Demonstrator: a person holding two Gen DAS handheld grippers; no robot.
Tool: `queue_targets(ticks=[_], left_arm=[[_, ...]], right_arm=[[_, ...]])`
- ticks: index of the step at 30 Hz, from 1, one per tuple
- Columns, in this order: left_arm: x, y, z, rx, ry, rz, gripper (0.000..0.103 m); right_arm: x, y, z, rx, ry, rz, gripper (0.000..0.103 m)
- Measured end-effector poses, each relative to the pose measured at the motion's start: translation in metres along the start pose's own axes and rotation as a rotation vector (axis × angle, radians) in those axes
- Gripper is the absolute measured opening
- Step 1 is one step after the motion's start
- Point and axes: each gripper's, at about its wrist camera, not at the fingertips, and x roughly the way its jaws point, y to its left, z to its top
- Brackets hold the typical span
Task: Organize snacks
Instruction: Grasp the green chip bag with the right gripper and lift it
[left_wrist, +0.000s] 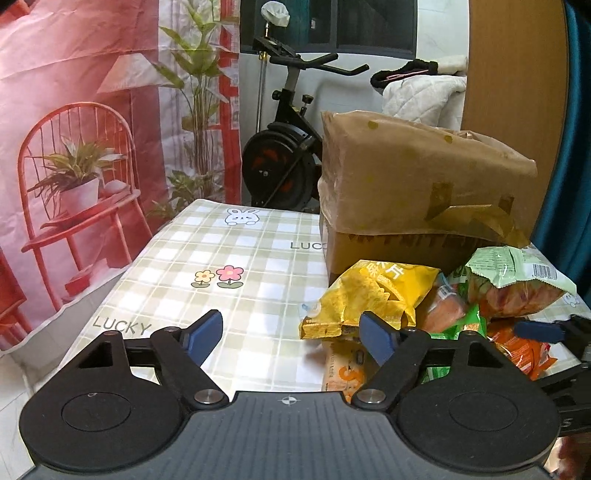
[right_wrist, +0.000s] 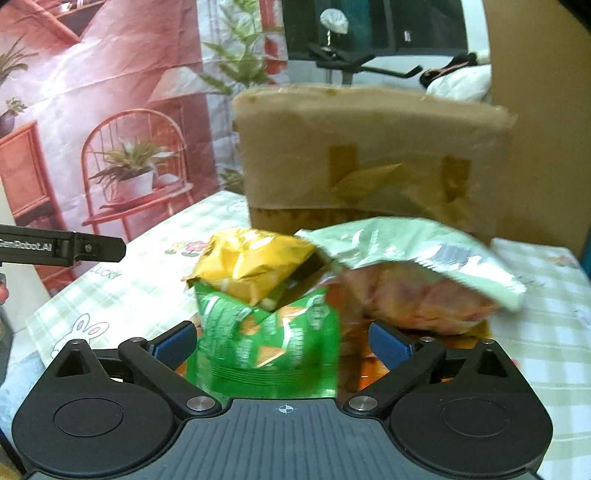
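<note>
The left gripper (left_wrist: 291, 338) tilts downward over the table's near edge, its blue pads (left_wrist: 202, 336) apart with nothing between them. The right gripper (right_wrist: 284, 341) also tilts downward, jaws spread.

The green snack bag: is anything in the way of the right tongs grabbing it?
Nothing visible sits between the right tongs and the crinkly green snack bag; it already lies between the open fingers. But a yellow foil snack bag rests on its far end, so it may shift if lifted.

You can count one yellow snack bag (left_wrist: 373, 291), one bright green bag (right_wrist: 266, 343), one pale green bag (left_wrist: 517, 280), one orange bag (left_wrist: 524, 354) and one brown box (left_wrist: 417, 177).
</note>
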Motion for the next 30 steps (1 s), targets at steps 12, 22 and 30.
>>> queue_targets(ticks=[12,22,30], left_arm=[[0.011,0.004,-0.005,-0.045,0.016,-0.008,0.078],[0.012,0.003,-0.011,-0.035,0.035,-0.042,0.070],[0.004,-0.006,-0.014,-0.025,0.018,-0.080,0.069]], right_arm=[[0.052,0.005,-0.013,0.059,0.084,0.009,0.100],[0.028,-0.005,-0.016,0.062,0.092,0.057,0.077],[-0.022,-0.018,-0.001,0.051,-0.031,0.041,0.077]])
